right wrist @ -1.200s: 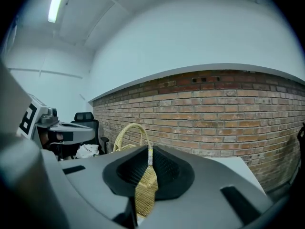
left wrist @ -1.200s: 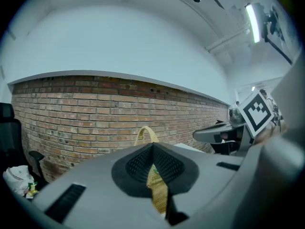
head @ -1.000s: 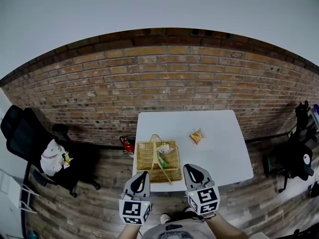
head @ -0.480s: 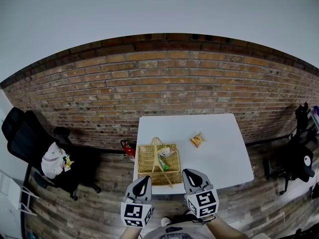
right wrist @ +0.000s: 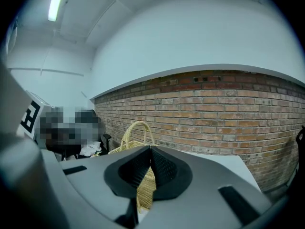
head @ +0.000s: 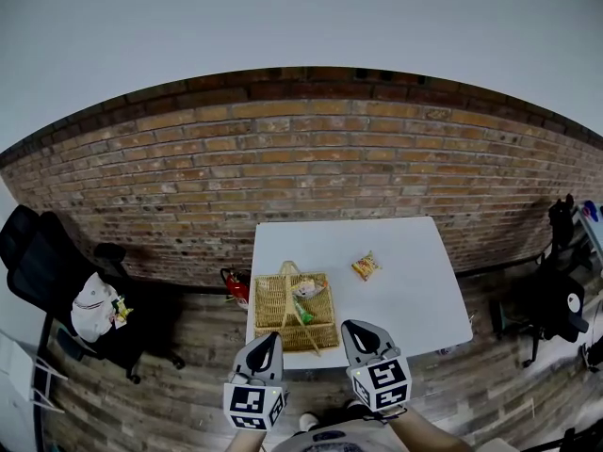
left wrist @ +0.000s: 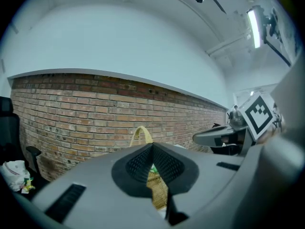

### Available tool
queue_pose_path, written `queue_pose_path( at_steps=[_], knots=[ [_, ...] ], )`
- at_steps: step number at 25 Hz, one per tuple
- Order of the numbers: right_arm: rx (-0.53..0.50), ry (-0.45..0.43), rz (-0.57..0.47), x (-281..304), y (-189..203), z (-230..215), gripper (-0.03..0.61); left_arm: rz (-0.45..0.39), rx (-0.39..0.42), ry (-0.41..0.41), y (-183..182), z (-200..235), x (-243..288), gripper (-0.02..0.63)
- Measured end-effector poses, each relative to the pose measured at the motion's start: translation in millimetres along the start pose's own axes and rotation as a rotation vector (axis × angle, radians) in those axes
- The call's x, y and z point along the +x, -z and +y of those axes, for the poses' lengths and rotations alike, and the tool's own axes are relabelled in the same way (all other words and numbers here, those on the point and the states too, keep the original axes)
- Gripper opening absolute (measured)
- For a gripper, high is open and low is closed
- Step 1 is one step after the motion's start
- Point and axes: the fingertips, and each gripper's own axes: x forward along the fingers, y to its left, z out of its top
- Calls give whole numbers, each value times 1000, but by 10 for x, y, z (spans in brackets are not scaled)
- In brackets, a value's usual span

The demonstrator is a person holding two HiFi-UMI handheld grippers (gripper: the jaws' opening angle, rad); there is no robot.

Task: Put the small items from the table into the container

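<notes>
Nothing on the surface has shifted in the last second. Both grippers have kept their place, and only the head view has tipped up a little, so the brick wall (head: 311, 158) sits lower in the picture.

At the far left a black office chair (head: 42, 252) with a white bundle (head: 94, 304) on it stands on the plank floor (head: 170, 384), well apart from the white surface (head: 415, 299). A small red thing (head: 237, 285) sits on the floor by the surface's left edge. The surface backs onto the wall, and its left, near and right edges face open floor.

The wicker basket (head: 268, 299) fills the near-left corner, with a few packets inside. The left hand-held gripper (head: 271, 337) hangs off the near edge before the basket, jaws together and empty. The right hand-held gripper (head: 356, 326) is beside it, likewise closed on nothing. The snack packet (head: 365, 266) lies alone on bare surface, right of the basket and straight beyond the right hand-held gripper, well apart from it. Dark gear (head: 561, 299) stands at the far right.
</notes>
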Motion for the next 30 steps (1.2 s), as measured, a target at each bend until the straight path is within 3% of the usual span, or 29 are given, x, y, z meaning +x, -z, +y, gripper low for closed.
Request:
queue_pose_path(
  at_steps=[13, 30],
  knots=[
    [16, -5, 12, -46, 94, -437, 21, 4, 12, 8, -36, -384, 313, 48],
    [36, -85, 5, 136, 76, -1756, 21, 26, 7, -30, -139, -1198, 1406, 48]
  ],
)
